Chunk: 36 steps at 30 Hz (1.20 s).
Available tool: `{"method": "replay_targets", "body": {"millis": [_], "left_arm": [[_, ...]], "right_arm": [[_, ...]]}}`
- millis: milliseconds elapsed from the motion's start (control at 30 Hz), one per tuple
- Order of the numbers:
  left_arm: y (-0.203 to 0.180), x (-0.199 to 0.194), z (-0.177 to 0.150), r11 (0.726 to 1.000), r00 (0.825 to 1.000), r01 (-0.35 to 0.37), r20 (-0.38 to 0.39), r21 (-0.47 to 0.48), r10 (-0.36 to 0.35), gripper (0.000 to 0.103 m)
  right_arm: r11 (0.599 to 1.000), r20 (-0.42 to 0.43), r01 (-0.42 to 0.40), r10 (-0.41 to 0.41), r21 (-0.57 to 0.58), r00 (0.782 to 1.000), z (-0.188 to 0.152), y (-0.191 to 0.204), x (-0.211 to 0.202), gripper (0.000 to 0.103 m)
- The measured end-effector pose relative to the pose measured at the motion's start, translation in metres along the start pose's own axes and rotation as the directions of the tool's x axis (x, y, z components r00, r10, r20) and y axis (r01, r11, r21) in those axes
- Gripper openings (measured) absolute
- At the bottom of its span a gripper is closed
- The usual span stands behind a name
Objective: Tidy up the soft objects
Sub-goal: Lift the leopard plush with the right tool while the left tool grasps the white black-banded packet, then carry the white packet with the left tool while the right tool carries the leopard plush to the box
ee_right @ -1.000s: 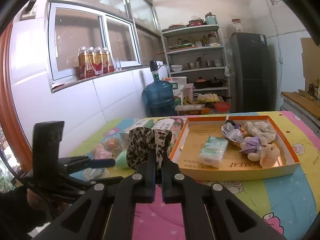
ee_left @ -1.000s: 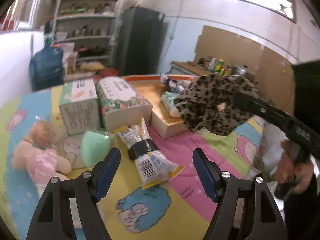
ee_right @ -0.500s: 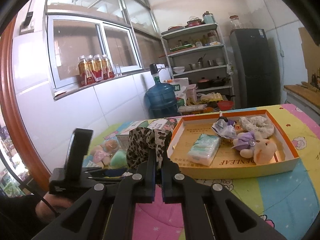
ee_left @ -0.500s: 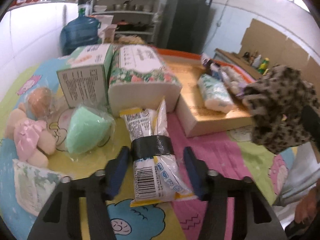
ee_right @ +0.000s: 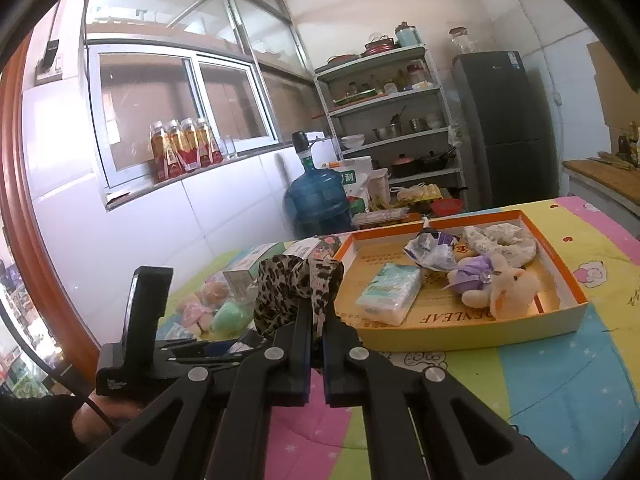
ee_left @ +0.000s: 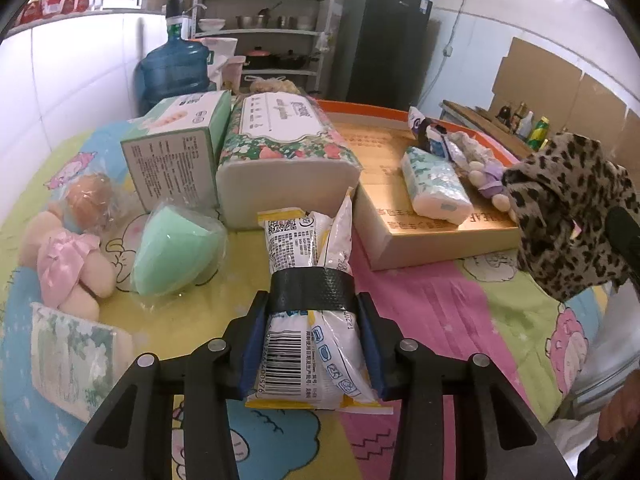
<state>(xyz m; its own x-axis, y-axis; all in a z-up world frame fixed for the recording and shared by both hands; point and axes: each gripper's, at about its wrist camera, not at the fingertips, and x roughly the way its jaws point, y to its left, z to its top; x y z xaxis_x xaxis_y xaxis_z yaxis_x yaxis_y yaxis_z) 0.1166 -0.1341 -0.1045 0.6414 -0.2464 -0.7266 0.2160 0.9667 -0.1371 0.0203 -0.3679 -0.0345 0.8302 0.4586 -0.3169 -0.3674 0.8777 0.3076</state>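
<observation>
Home kitchen; fridge [ee_right: 502, 128]; pot-laden shelves [ee_right: 394, 120]

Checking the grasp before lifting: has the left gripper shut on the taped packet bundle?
Shut: the left gripper has a blue pad pressed against each side of the taped packet bundle.

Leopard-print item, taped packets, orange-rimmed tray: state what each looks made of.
Leopard-print item: soft woven fabric, matte; it drapes and bunches.
Taped packets: glossy plastic film, crinkled, printed; black band looks like tape.
Orange-rimmed tray: probably cardboard, matte printed surface, thin straight folded walls.
</observation>
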Motion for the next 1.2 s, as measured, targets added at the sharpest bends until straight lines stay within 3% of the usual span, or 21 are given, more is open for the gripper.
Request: {"method": "replay_targets", "body": {"millis": [300, 600, 933, 1200], "left_arm": [[-0.017, -0.036, 0.004, 0.999, 0.995, 0.018, 0.092, 0.051, -0.023, 0.044], [-0.053, -0.063, 0.035, 0.990, 0.978, 0.065, 0.188, 0.124, -0.088, 0.044], [-0.084, -0.052, 0.072, 0.986, 0.967, 0.099, 0.219, 0.136, -0.127, 0.044], [-0.096, -0.026, 0.100, 0.991, 0.970, 0.059, 0.228, 0.121, -0.086, 0.044]], "right_arm": [[0.999, 0.039, 0.034, -0.034, -0.005, 0.999, 0.007, -0.007, -0.013, 0.004], [0.994, 0.100, 0.113, -0.111, -0.006, 0.989, 0.022, -0.031, -0.035, 0.004], [0.982, 0.160, 0.190, -0.188, 0.003, 0.969, 0.041, -0.070, -0.054, 0.004], [0.981, 0.169, 0.195, -0.196, 0.022, 0.966, 0.059, -0.105, -0.050, 0.004]]}}
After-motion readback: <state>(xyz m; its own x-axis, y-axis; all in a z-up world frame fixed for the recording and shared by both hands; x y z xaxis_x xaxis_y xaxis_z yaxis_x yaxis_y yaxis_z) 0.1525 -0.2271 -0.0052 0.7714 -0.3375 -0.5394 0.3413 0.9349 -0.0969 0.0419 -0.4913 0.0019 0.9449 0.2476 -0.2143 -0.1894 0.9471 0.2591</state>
